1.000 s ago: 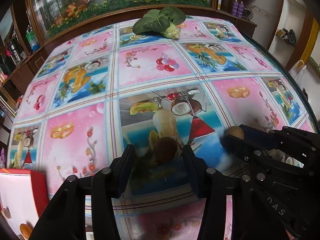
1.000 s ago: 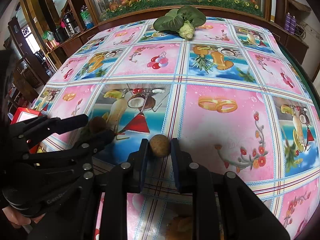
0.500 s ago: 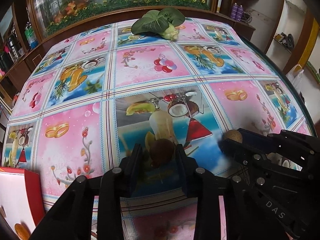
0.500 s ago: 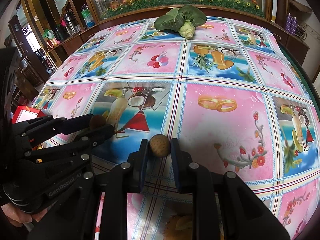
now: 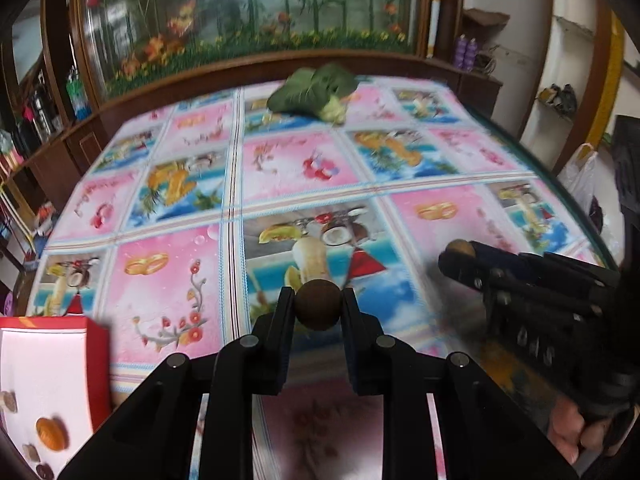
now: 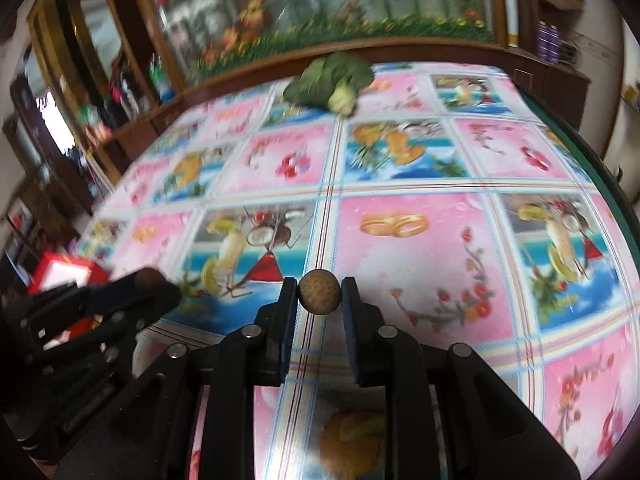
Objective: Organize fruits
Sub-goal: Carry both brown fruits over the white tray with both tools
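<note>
At the lower centre of each wrist view, my jaws are clamped on a fruit: my left gripper [image 5: 318, 306] pinches a dark brown round fruit [image 5: 317, 305], my right gripper [image 6: 319, 298] a paler tan one [image 6: 319, 292], both above the patterned bench [image 5: 168, 280]; a leafy green vegetable [image 5: 314, 90] lies at upper centre, a red box [image 5: 48, 364] at lower left
</note>
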A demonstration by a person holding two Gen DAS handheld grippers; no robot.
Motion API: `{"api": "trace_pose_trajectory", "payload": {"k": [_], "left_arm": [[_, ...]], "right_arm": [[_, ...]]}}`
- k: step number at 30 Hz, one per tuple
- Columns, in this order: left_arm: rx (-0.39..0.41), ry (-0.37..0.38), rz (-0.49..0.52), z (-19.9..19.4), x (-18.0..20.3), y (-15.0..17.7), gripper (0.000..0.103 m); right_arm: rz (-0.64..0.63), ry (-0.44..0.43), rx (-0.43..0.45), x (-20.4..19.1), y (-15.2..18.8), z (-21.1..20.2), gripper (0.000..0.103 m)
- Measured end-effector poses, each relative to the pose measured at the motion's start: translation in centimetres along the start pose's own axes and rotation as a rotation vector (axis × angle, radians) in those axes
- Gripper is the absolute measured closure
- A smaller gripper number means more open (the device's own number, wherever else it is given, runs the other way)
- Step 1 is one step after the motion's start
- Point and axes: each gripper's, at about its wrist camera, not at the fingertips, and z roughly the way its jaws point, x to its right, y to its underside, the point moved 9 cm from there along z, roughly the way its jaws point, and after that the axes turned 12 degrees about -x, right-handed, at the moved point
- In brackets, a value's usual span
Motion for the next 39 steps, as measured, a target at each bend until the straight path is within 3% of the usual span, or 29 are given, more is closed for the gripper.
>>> {"api": "trace_pose_trajectory", "payload": {"k": [10,14,17,22,29,39], "left_arm": [[0.134,0.073,0.045,-6.3,1.8,2.4,0.081],[0.144,0.053,0.022,-6.9,-0.3,3.3,0.081],[0.109,0.036,-0.026,-6.0,-3.0,4.4,0.081],[0.059,0.008,-0.087,-4.6,-6.2,6.3,0.081],[0.072,0.093,0.058,-5.3,-1.4,8.0,0.081],[0.122,0.073,0.007,-7.7,-2.8,8.2,0.081]], "right_arm": [[0.056,-0.067,0.159,0.7,3.0,-6.5,0.079],[0.098,-0.040,0.159,3.1,3.3,-6.8,0.079],[0.137,-0.063,0.133,4.3,3.4,-5.6,0.079],[0.111,-0.079,0.089,3.6,3.5,-4.2,0.079],[0.110,-0.124,0.092,3.2,3.7,-4.4,0.079],[0.015,-0.160,0.126,-0.2,3.9,-5.2,0.079]]}}
